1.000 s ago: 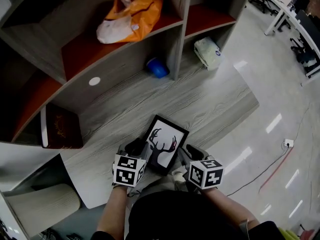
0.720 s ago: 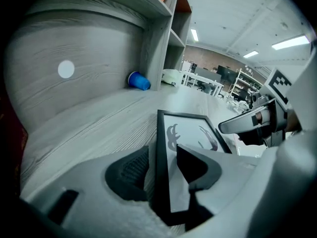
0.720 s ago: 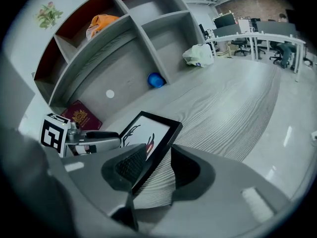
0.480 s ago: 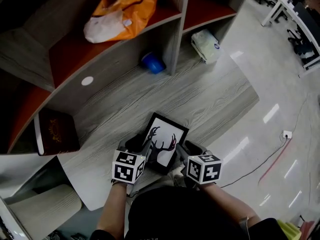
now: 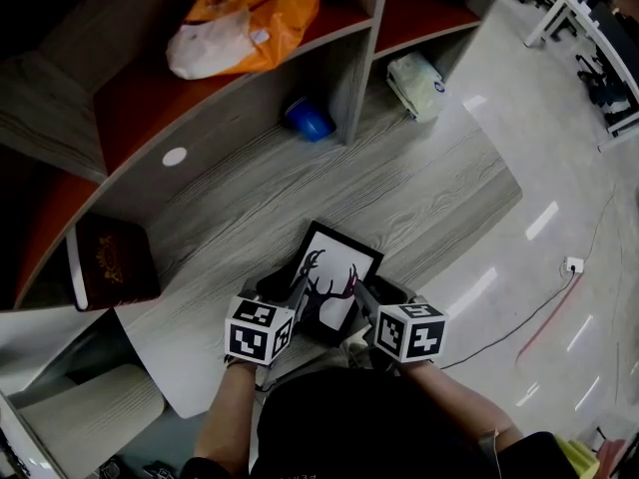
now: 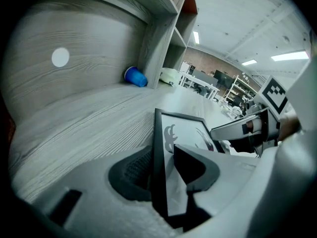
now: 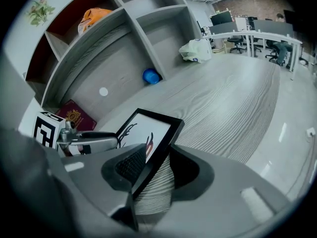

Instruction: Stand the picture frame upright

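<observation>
**Desk:** What's on your far left?

**Operator:** At nine o'clock from the work I see a maroon hardback book with a gold emblem (image 5: 112, 262), lying in the lowest shelf bay. At eleven o'clock, higher on the shelf, sits an orange and white plastic bag (image 5: 245, 18).

**Desk:** And the left gripper?

**Operator:** My left gripper (image 5: 288, 292) is clamped on the left rim of the black-rimmed rectangular picture frame with the white deer-head print (image 5: 334, 267). Its jaws have just been closing, with the rim between the pads.

**Desk:** Where is the frame?

**Operator:** On the near part of the grey wood-grain tabletop (image 5: 419, 188), at six o'clock from a blue plastic cup (image 5: 310, 120) that lies on its side by the shelf upright. It's tilted up, neither flat nor upright. I can't tell whether its bottom edge touches the wood.

**Desk:** Right side?

**Operator:** My right gripper (image 5: 371, 292) straddles the right rim loosely. Its jaws have just been opening: one pad is at the print side, and tabletop shows between the frame and the other. At one o'clock lies a white soft packet (image 5: 417, 73).
</observation>
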`<state>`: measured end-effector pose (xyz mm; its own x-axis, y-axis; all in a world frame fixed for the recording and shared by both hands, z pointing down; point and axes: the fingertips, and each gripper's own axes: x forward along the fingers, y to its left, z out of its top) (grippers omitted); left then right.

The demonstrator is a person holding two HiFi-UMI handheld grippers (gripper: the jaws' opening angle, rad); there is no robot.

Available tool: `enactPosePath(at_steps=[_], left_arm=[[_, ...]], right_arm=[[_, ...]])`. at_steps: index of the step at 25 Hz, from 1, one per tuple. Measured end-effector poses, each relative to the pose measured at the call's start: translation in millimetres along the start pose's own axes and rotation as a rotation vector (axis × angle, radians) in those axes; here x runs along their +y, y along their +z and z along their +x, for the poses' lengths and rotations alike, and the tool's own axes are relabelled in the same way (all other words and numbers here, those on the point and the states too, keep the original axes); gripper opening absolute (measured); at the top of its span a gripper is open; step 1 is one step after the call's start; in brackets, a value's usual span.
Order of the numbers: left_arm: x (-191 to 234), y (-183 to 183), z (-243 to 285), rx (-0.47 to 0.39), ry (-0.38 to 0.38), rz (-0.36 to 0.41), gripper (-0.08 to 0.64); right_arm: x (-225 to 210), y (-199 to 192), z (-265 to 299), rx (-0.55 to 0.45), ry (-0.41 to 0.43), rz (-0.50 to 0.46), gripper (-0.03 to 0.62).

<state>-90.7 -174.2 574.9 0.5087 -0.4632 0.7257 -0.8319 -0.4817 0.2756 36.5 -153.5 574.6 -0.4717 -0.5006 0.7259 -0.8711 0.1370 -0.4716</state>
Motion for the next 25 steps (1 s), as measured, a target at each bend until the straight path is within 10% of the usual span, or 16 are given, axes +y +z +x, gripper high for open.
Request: enactPosePath(at_steps=[25], left_arm=[[-6, 6, -4, -0.023, -0.027, -0.06, 0.095]], right_arm=[[-13, 19, -1, -0.12, -0.136, 0.113, 0.098]])
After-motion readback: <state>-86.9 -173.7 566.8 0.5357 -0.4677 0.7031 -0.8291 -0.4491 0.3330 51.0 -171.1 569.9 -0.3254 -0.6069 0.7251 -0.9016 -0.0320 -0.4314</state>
